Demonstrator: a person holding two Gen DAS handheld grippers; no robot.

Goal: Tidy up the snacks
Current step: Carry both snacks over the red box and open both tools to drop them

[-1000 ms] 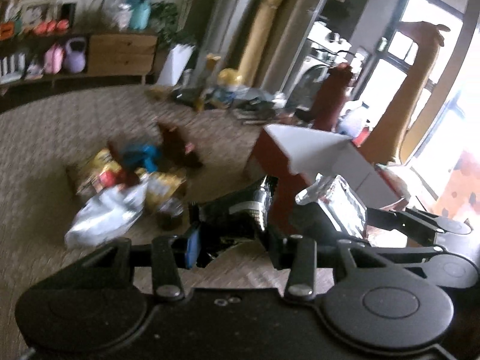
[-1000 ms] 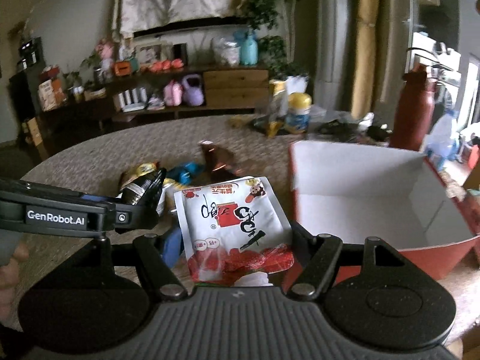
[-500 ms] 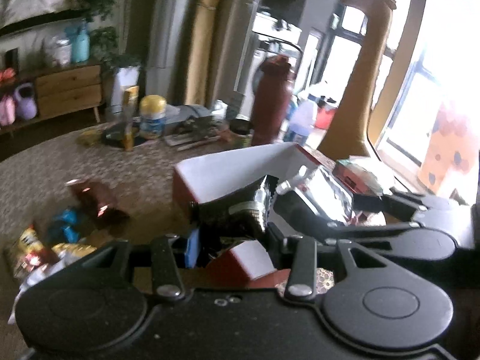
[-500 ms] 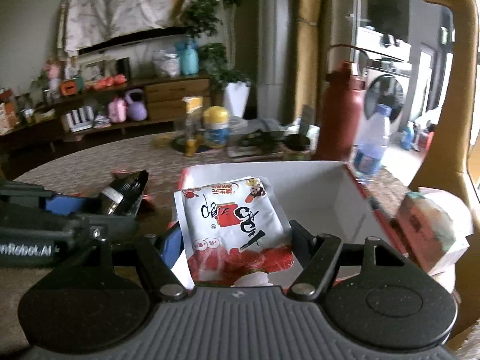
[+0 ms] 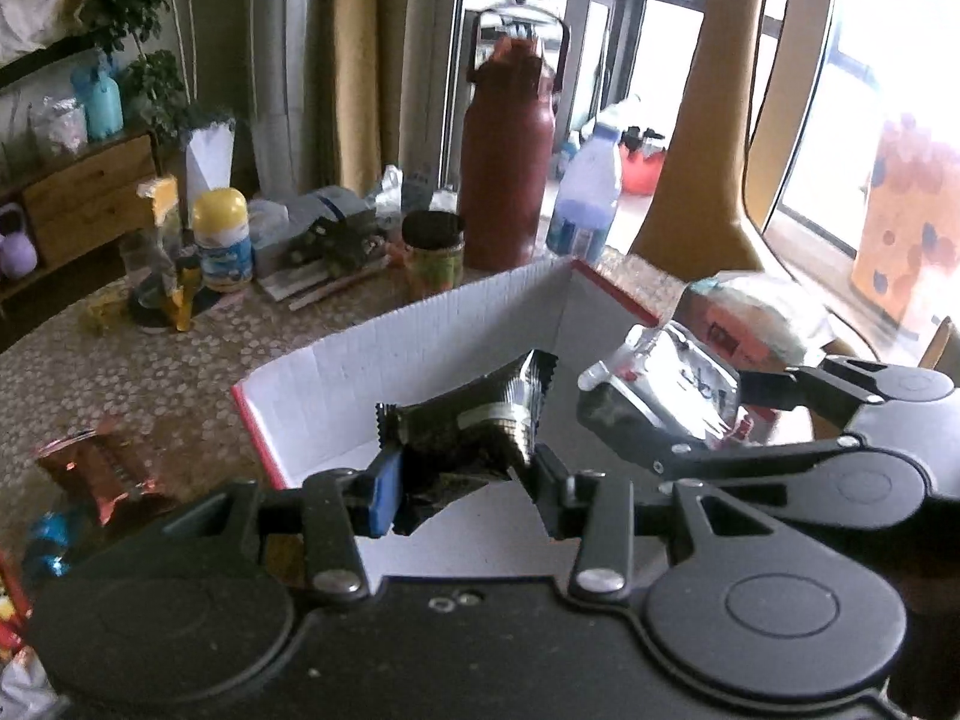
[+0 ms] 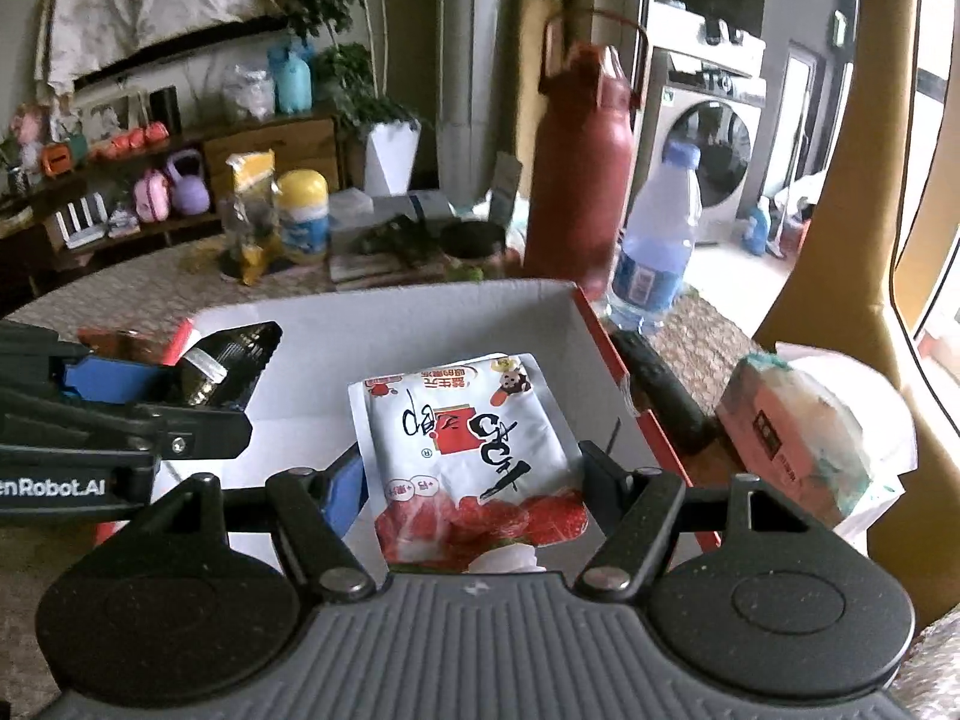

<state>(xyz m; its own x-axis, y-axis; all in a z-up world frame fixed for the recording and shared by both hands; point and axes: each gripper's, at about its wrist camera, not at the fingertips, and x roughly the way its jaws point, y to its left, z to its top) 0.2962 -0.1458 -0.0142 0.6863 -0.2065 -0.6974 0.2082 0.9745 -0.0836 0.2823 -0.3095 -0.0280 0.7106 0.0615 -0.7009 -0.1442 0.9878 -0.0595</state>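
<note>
My left gripper (image 5: 462, 480) is shut on a black snack packet (image 5: 474, 420) and holds it over the open red box with white inner walls (image 5: 420, 336). My right gripper (image 6: 474, 480) is shut on a white pouch with red strawberry print (image 6: 468, 420), also over the box (image 6: 420, 324). In the left wrist view the right gripper and its silvery pouch (image 5: 678, 378) are to the right. In the right wrist view the left gripper with the black packet (image 6: 228, 366) is at the left.
A copper packet (image 5: 96, 468) and blue and red snacks (image 5: 42, 546) lie left of the box. Behind it stand a dark red flask (image 5: 510, 150), a water bottle (image 6: 660, 240), a cup (image 5: 432, 252), a yellow-lidded jar (image 5: 222, 240). A wrapped package (image 6: 804, 426) lies right.
Both grippers have swung right with their packets, away from the snack pile, and now hang over the open box. The box has come much closer in both views.
</note>
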